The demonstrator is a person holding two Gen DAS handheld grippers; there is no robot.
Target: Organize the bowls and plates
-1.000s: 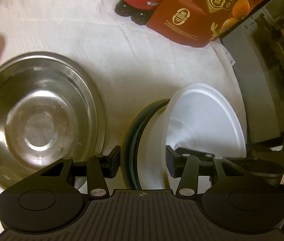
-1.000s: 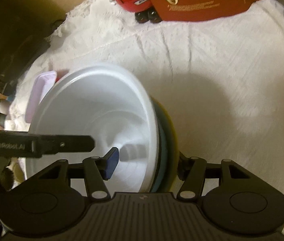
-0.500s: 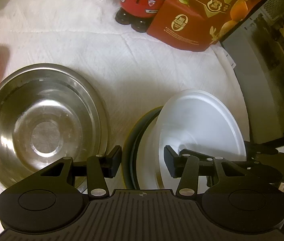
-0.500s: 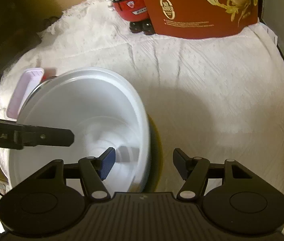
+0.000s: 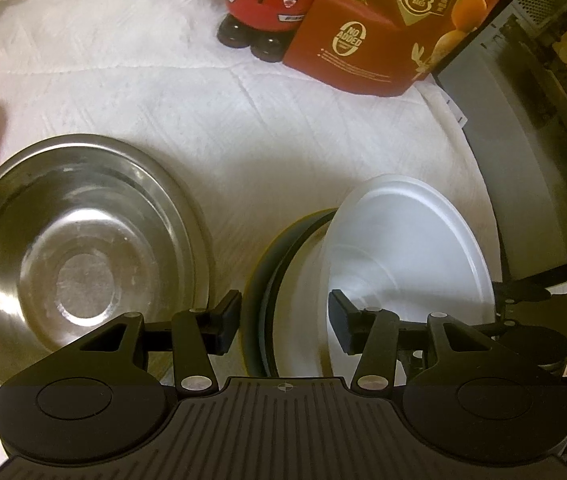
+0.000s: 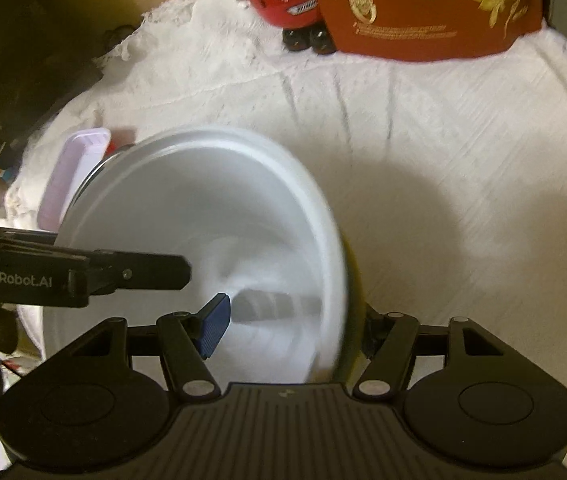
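A white bowl sits in a nested stack with a dark teal and a yellow-rimmed dish under it. My left gripper is open, its fingers straddling the stack's left rim. My right gripper is open around the stack's right rim, one finger inside the white bowl, the other outside by the yellow rim. A large steel bowl lies to the left on the white cloth.
A red Waka figure and a red snack box stand at the back. A pale pink tray lies at the far left. A grey appliance borders the right side.
Both grippers have stayed around the stack's rims. The right wrist view pulled back and then came in again. The white bowl looks blurred now.
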